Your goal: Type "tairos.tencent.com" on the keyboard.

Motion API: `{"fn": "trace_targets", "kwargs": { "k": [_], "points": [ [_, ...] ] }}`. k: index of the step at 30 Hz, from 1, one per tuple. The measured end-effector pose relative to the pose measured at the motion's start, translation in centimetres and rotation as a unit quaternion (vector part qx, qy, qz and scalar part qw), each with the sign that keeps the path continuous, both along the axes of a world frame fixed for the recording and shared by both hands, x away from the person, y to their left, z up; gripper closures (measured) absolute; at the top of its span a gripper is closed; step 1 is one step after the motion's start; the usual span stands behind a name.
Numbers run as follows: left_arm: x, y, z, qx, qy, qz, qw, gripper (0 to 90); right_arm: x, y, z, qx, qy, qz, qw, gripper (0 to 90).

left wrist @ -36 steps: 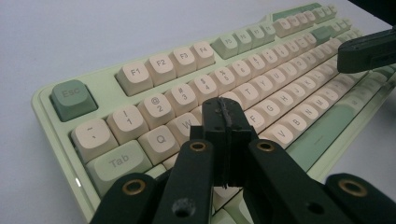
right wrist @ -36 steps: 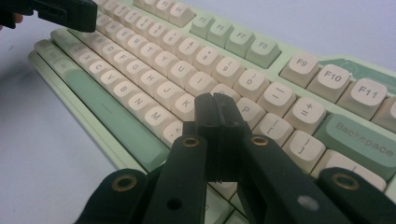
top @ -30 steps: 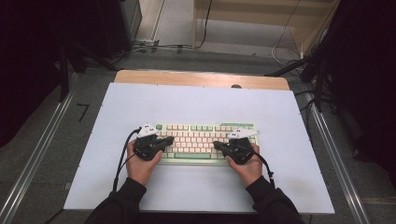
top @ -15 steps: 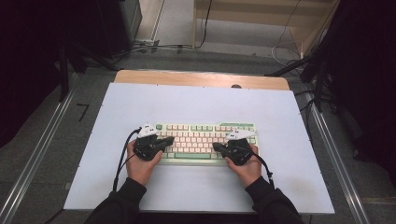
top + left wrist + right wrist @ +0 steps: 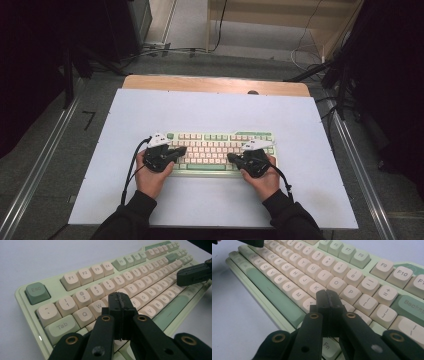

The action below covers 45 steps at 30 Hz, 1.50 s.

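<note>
Nothing was moved since earlier frames. Keys beneath the closed, empty left gripper [image 5: 180, 150] and right gripper [image 5: 231, 157] were hidden. The keyboard [image 5: 220, 145] lay mid-counter [image 5: 210, 107]; open room remained toward 12 o'clock.

Grey floor [image 5: 65, 165] — dark curtains [image 5: 30, 65]

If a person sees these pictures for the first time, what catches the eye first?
First the pale green keyboard with cream keys, lying near the middle of the white table. Then the two black grippers over it: the left gripper shut above the keys on the Esc side, the right gripper shut near the K and L keys.
</note>
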<state>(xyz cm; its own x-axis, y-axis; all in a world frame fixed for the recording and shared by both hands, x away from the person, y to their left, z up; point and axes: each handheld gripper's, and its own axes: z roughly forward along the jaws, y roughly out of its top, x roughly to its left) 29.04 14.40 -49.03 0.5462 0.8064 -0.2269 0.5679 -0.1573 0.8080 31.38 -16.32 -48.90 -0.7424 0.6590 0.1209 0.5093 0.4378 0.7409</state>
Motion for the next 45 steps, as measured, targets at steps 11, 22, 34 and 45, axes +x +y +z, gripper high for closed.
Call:
{"fn": "trace_targets", "kwargs": {
  "k": [11, 22, 34, 45],
  "points": [
    [-0.03, 0.03, 0.04, -0.001, -0.001, -0.001, 1.0, 90.0, -0.38, 0.15, -0.07, -0.011, -0.002, 0.005, 0.9999, 88.0],
    [-0.04, 0.02, 0.05, -0.001, -0.002, -0.001, 1.0, 90.0, -0.41, -0.04, 0.19, 0.003, -0.008, -0.002, 1.0, 88.0],
    [-0.07, -0.07, 0.04, -0.001, -0.002, -0.002, 1.0, 90.0, -0.4, -0.07, 0.22, 0.006, -0.011, -0.003, 0.9999, 88.0],
    [-0.02, -0.38, 0.02, -0.008, 0.001, -0.004, 1.0, 90.0, -0.29, 0.01, 0.19, 0.013, -0.005, -0.003, 0.9999, 88.0]
  ]
}}
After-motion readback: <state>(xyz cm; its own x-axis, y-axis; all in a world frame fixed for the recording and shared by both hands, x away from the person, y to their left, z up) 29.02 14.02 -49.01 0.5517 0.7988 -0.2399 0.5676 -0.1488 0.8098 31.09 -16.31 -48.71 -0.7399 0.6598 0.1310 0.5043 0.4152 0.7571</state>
